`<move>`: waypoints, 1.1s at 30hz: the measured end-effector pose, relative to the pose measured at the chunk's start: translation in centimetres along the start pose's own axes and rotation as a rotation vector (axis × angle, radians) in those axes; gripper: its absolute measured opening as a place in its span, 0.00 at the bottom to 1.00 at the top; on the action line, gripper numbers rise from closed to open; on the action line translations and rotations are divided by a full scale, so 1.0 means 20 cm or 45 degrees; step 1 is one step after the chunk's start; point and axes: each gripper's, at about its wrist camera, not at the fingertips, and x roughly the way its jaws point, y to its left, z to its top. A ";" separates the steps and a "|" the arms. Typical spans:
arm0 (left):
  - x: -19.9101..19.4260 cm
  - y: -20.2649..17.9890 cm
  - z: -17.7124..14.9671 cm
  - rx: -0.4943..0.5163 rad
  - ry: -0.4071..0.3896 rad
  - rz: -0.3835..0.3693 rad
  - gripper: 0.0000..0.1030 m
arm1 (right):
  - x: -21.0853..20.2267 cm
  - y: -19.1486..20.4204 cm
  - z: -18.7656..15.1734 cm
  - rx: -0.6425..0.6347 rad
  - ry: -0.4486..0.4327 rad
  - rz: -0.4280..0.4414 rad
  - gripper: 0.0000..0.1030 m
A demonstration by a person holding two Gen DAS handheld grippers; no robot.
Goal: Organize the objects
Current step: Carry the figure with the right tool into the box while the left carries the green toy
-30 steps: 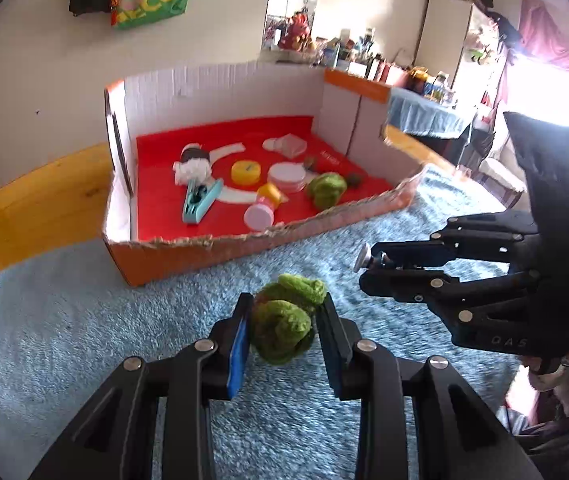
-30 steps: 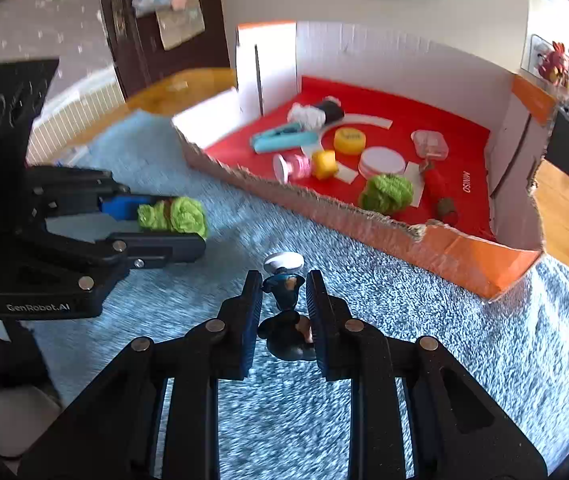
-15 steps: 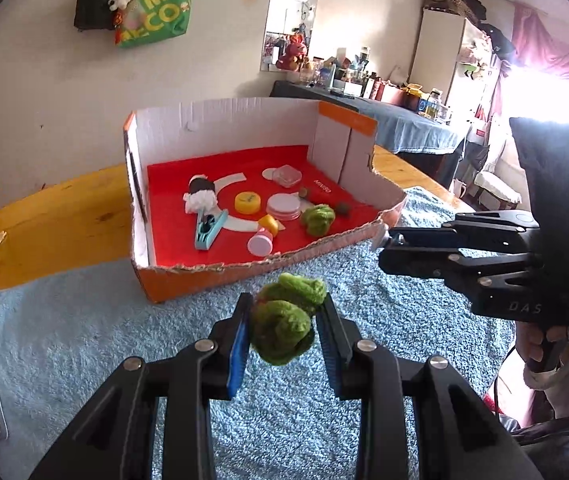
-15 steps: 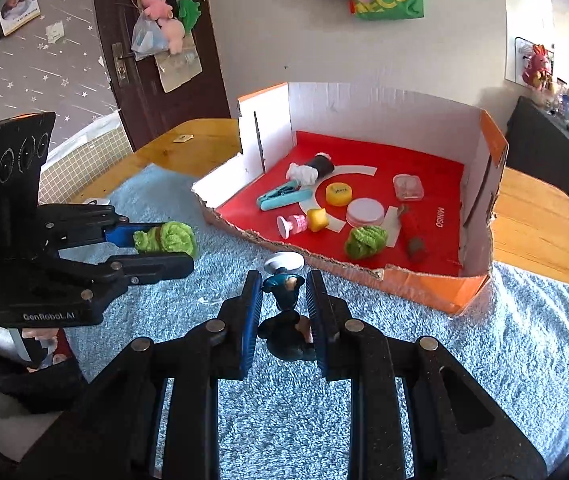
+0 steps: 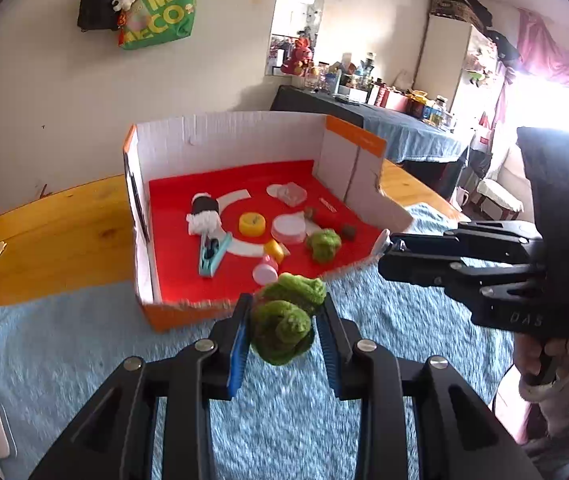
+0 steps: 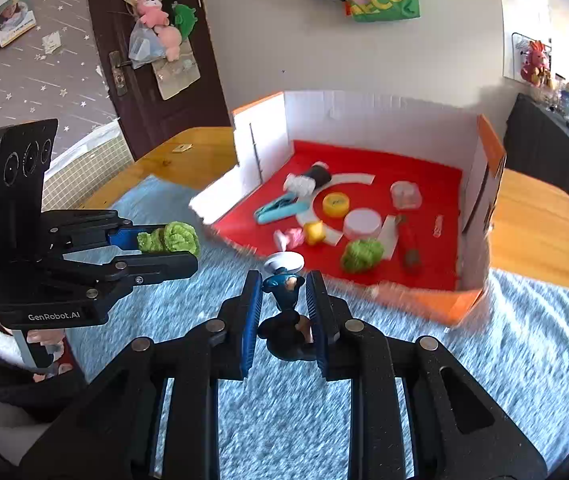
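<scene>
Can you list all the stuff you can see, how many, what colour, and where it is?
Box: 1, white walls, orange edge, red floor, on the table.
Towel: 1, light blue, under the box front.
Table: 1, wooden, beneath everything.
Clip: 1, teal, in the box.
Yellow lid: 1, in the box.
White disc: 1, in the box.
Green fuzzy ball: 1, in the box.
Green fuzzy toy: 1, gripped by the left tongs.
Small figure: 1, dark blue with a white top, gripped by the right tongs.
Green bag: 1, on the wall.
Left tongs: black.
Right tongs: black.
</scene>
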 end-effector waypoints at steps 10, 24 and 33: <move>0.01 0.06 0.05 0.007 0.016 0.027 0.32 | 0.03 -0.09 0.09 0.032 0.001 -0.022 0.21; 0.14 0.18 0.14 0.062 0.161 0.036 0.32 | 0.06 -0.30 0.17 0.006 0.159 -0.136 0.21; 0.26 0.24 0.16 0.092 0.288 0.007 0.32 | 0.19 -0.35 0.20 -0.040 0.353 -0.168 0.21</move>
